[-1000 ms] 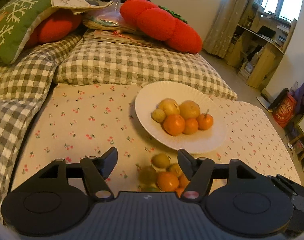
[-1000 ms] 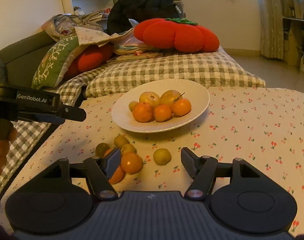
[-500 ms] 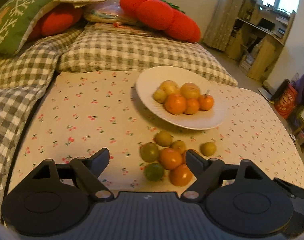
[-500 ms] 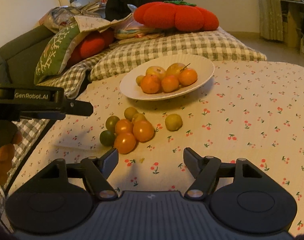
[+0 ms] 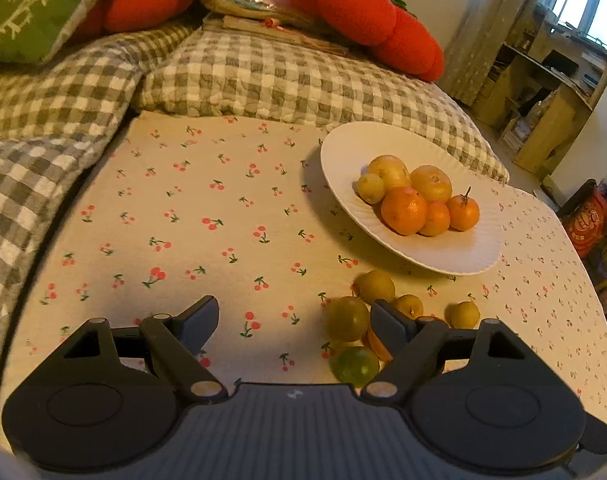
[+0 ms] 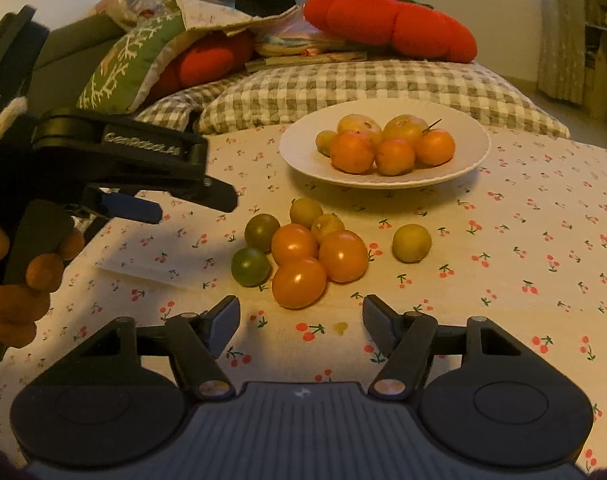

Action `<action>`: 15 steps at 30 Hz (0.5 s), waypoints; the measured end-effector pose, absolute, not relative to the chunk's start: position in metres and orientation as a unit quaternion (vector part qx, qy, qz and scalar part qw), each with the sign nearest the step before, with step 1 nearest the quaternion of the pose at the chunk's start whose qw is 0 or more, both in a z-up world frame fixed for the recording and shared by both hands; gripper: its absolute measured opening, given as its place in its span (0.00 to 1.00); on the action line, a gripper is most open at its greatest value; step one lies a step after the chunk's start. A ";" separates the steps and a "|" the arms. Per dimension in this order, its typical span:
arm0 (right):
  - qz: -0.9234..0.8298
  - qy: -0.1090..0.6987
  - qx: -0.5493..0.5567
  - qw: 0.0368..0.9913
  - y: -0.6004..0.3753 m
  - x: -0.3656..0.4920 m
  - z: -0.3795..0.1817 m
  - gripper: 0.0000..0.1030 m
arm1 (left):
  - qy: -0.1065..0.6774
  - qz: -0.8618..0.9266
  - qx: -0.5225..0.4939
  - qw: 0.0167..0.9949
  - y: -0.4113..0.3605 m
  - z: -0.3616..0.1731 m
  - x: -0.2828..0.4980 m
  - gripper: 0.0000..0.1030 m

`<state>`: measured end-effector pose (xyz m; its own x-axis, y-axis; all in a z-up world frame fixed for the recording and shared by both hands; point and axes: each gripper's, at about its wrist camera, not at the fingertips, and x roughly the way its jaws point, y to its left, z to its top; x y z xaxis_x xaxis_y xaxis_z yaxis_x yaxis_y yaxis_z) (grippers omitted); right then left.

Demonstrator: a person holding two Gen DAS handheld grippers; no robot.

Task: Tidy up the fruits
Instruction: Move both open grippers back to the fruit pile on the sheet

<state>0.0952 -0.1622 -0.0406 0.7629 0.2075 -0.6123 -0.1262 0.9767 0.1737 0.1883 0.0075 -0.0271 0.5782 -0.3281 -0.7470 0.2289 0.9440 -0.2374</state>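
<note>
Now, line by line:

Left gripper [image 5: 293, 318]: spread wide, nothing between the pads, hanging low over the cherry-print cloth [image 5: 207, 216]; right finger [image 5: 387, 326] overlapping the loose pile.

Right gripper [image 6: 301, 320]: jaws apart and just closing a little, nothing between them, aimed at the pile from the near side.

Loose fruit [image 6: 299, 248]: clustered on the cloth just in front of the white plate [image 6: 463, 160]; three orange ones, two dark green, two yellowish at the back, touching one another.

Stray yellow-green fruit [image 6: 411, 242]: alone, near the cluster's right side, apart from it.

Plated fruit [image 6: 387, 144]: six pieces heaped mid-plate, rim space bare.

Risk, rolling: round fruit packed tight, so a finger pushed into the cluster likely to scatter neighbours across the cloth.

Risk, squeeze: small soft-looking fruit, possibly bruised or squirted out by a hard pinch.

Risk, collision: both tools converging on the same pile; fingers liable to knock together.

Risk, plate: heap already high, a dropped piece likely to roll off or dislodge others.

Hidden: several pile fruits masked by the left tool's right finger in its own view.

Unclear: fruit kinds, and a small yellow spot on the cloth near the right tool.
</note>
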 end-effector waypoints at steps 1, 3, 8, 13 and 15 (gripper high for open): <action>0.088 0.333 0.061 0.937 -0.162 0.097 -0.041 0.58 | 0.434 -0.160 -0.059 0.885 0.006 -0.030 0.190 0.79; 0.088 0.334 0.061 0.936 -0.161 0.098 -0.043 0.55 | 0.438 -0.165 -0.065 0.881 0.005 -0.035 0.195 0.79; 0.092 0.334 0.064 0.936 -0.161 0.102 -0.047 0.47 | 0.445 -0.163 -0.097 0.875 0.010 -0.045 0.206 0.77; 0.096 0.330 0.068 0.937 -0.160 0.105 -0.047 0.45 | 0.442 -0.180 -0.101 0.873 0.004 -0.047 0.208 0.64; 0.097 0.329 0.067 0.937 -0.159 0.106 -0.047 0.44 | 0.441 -0.185 -0.099 0.873 0.000 -0.049 0.208 0.59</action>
